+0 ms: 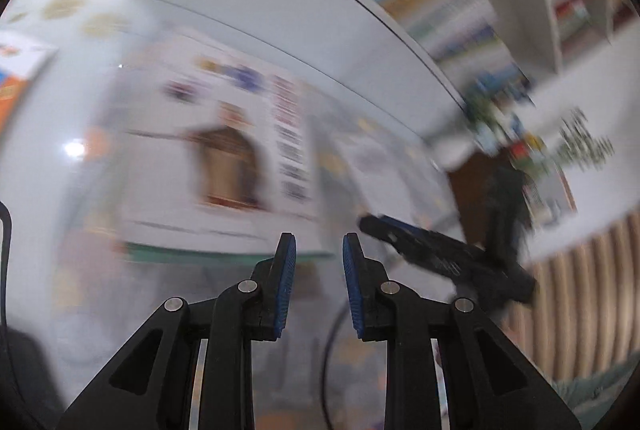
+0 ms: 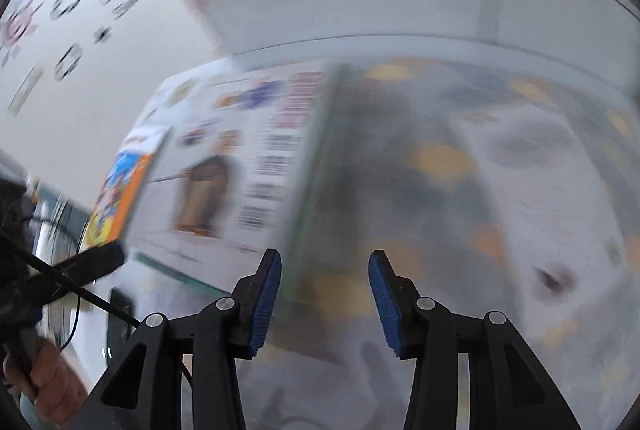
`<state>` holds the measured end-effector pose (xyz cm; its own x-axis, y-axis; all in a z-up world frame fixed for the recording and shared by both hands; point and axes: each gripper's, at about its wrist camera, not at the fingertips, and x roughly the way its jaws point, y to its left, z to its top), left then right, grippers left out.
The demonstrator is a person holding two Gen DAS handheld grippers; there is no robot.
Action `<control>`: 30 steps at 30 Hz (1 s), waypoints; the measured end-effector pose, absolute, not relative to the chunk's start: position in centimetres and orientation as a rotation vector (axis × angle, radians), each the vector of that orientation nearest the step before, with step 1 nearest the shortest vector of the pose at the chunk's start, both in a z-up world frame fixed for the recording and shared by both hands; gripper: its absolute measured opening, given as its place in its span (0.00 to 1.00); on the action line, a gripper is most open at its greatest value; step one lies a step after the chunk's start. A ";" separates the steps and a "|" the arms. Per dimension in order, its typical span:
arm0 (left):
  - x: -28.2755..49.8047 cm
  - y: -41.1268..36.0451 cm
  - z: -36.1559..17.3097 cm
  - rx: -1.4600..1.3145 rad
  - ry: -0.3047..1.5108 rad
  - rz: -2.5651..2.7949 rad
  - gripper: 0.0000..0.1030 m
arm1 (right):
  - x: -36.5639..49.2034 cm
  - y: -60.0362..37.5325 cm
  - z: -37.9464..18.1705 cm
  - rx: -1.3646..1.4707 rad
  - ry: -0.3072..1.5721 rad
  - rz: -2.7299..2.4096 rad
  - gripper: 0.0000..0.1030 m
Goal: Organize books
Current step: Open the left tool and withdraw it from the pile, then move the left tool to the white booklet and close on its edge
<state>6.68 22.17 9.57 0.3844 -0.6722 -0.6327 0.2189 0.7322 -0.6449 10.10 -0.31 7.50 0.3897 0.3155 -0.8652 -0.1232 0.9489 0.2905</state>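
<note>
left gripper (image 1: 319,250): blue pads slightly apart, gripping nothing
right gripper (image 2: 325,266): parted, empty
white back-cover book (image 2: 240,166): flat, just ahead
white table (image 1: 300,10): bare beyond

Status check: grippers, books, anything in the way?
Left gripper open, empty. Right gripper open, empty. White picture book with brown arch flat on table, orange book beside it. Frames blurred; no obstruction seen.

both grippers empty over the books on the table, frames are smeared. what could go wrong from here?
1. Both views are motion-blurred, so aiming at the white-covered book may be off.
2. The right gripper sits close beside the left gripper; they could clash.
3. The small orange book lies at the table edge and could get knocked off.
</note>
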 end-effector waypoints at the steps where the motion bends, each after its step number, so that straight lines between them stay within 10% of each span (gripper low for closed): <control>1: 6.7 19.8 9.4 -0.497 1.049 -0.647 0.24 | 9.9 -2.6 7.1 0.217 1.148 0.243 0.44; 12: 12.1 3.7 3.7 -0.368 1.224 -0.614 0.24 | 13.1 -23.0 2.9 0.353 1.183 -0.092 0.53; 30: 8.4 -2.2 1.0 -0.353 1.286 -0.376 0.31 | 12.8 -25.4 1.9 0.227 1.194 0.173 0.53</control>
<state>8.43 -2.20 0.99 0.2370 -0.4594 -0.8561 0.0735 0.8871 -0.4557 12.83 -25.41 1.94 0.3593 0.2521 -0.8985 -0.0134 0.9641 0.2652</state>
